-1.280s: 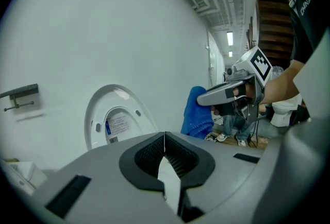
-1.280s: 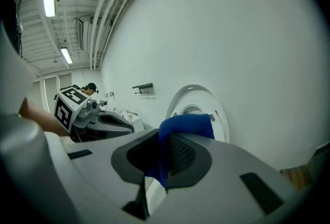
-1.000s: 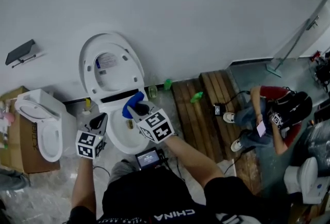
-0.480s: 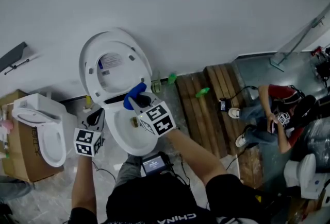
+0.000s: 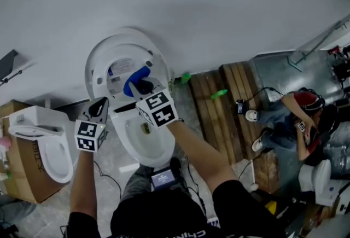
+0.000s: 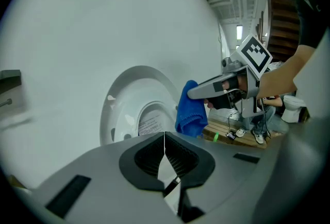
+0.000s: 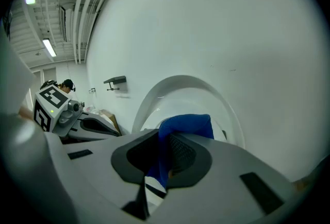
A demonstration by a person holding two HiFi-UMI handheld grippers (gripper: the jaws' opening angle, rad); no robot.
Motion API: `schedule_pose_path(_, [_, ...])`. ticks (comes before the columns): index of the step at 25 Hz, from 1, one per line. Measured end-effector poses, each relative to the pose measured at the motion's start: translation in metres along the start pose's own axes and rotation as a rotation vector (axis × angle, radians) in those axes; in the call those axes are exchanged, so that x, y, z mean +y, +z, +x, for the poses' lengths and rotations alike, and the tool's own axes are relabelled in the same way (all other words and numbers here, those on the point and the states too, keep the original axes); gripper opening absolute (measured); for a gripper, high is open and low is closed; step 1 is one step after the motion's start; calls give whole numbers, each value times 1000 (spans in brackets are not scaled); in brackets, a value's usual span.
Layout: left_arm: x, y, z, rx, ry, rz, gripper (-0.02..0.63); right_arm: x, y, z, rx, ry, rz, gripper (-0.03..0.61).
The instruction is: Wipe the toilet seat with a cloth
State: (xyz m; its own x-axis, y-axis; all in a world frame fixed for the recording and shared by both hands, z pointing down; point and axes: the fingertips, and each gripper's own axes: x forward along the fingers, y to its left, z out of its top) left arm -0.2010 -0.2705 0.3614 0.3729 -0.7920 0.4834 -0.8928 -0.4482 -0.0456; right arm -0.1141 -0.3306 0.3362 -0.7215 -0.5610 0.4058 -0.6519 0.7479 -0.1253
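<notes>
Nearest the wearer, a small dark device with a lit screen [image 5: 163,179] lies on the floor at the foot of the white ceramic toilet bowl [image 5: 131,141]. The bowl's open mouth faces up, with its narrow end toward the wearer.

Above the bowl's left rim the left gripper [image 5: 101,104] has its jaws fully together with nothing between them. It points away at the raised seat. Just to its right, over the back of the bowl, the right gripper [image 5: 143,85] is clamped on a blue terry cloth [image 5: 136,76]. The cloth is pinched between the ribbed pads and bunches out past the tips.

In the head view the cloth is a short strip slanting up to the right. In the left gripper view the blue cloth [image 6: 189,108] hangs downward from the right gripper [image 6: 198,93].

Behind it, the white oval plastic toilet seat [image 5: 99,64] stands raised, with its underside toward the wearer. Its long axis runs from the hinge up along the plain white wall [image 5: 219,7]. A white printed label [image 5: 121,66] sits in its centre. The cloth is in front of the seat's inner right part. Whether it touches cannot be told.

A second white toilet [image 5: 44,141] on a brown cardboard box [image 5: 22,182] stands close on the left, leaving a narrow strip of floor. To the right is a wider gap, then a brown slatted wooden pallet [image 5: 219,116]. Beyond it a seated person [image 5: 295,119] is well apart. A black wall shelf [image 5: 8,61] hangs at far left.
</notes>
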Motion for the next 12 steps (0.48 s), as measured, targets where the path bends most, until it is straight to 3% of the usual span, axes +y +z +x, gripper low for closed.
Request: schedule_pose_path(12, [54,-19,19,20,-37,-45,14,-25,53,99,7,-64,-10,44])
